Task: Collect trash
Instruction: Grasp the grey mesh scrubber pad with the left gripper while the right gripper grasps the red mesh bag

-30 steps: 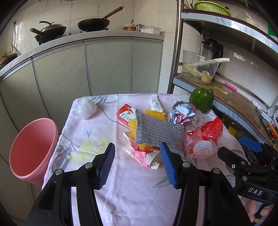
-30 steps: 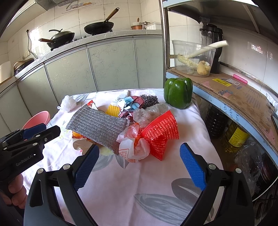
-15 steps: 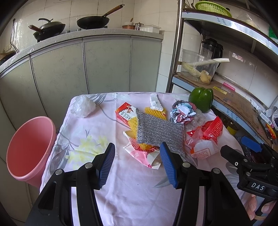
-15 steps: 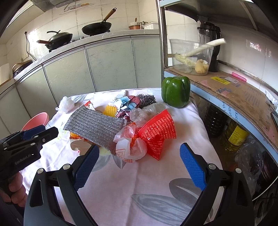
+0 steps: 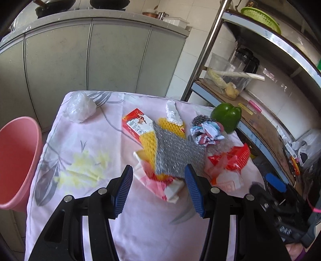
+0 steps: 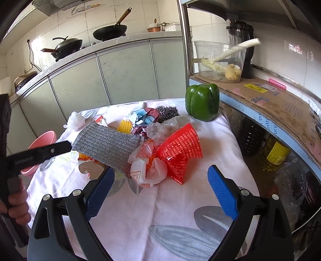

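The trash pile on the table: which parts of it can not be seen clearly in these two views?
- Yellow foam net: mostly under the silver scouring cloth, both views.
- Pink-white wrapper: far part hidden under that cloth, left view; print too blurred to read.
- Pink bin: cut by the left edge; inside bottom not visible.
- Steel wool: partly behind crumpled paper, right view.

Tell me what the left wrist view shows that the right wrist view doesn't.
Only the left wrist view shows the green basket on the top shelf and the white foam strip. Only the right wrist view shows the oil bottle under the shelf. Both show the green pepper, silver scrubbing pad, red net bag and pink bin.
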`<state>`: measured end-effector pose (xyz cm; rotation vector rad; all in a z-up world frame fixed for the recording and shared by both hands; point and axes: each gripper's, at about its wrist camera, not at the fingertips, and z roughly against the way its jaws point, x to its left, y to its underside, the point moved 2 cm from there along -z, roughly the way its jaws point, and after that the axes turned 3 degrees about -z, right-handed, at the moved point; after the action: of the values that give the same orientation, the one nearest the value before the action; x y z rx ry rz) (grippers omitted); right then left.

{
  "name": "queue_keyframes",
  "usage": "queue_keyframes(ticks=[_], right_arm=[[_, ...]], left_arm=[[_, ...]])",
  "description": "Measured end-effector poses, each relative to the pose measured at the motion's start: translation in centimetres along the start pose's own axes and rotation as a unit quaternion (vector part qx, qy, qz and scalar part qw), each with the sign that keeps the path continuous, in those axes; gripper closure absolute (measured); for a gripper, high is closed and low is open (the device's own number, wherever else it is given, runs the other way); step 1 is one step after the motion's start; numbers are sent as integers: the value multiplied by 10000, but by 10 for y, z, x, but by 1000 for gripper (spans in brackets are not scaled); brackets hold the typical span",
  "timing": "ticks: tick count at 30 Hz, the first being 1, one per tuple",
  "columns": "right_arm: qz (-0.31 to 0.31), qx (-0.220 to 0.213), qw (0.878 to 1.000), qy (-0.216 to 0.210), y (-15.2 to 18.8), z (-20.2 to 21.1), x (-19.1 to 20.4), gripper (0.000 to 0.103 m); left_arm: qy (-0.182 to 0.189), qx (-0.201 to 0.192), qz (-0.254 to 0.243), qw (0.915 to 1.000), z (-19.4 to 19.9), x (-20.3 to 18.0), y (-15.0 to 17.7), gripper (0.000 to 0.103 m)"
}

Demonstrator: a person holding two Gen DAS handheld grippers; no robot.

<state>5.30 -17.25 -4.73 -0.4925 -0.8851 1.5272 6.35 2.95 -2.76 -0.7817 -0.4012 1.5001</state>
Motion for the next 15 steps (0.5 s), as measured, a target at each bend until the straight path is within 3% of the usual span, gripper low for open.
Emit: queue_keyframes(ticks=[7,10,15], right_arm=[[-144,-10,9999,-9,-5,-2,-11,8],[-194,-5,9998,7,-6,-4,-16,8],[-261,31,9997,26,-8,-7,-21,8]], left_arm=[[86,233,105,9996,-28,3,-23,59],[73,305,7,9995,-37,-2,-29,69],[161,383,-103,9991,-41,-10,-26,95]])
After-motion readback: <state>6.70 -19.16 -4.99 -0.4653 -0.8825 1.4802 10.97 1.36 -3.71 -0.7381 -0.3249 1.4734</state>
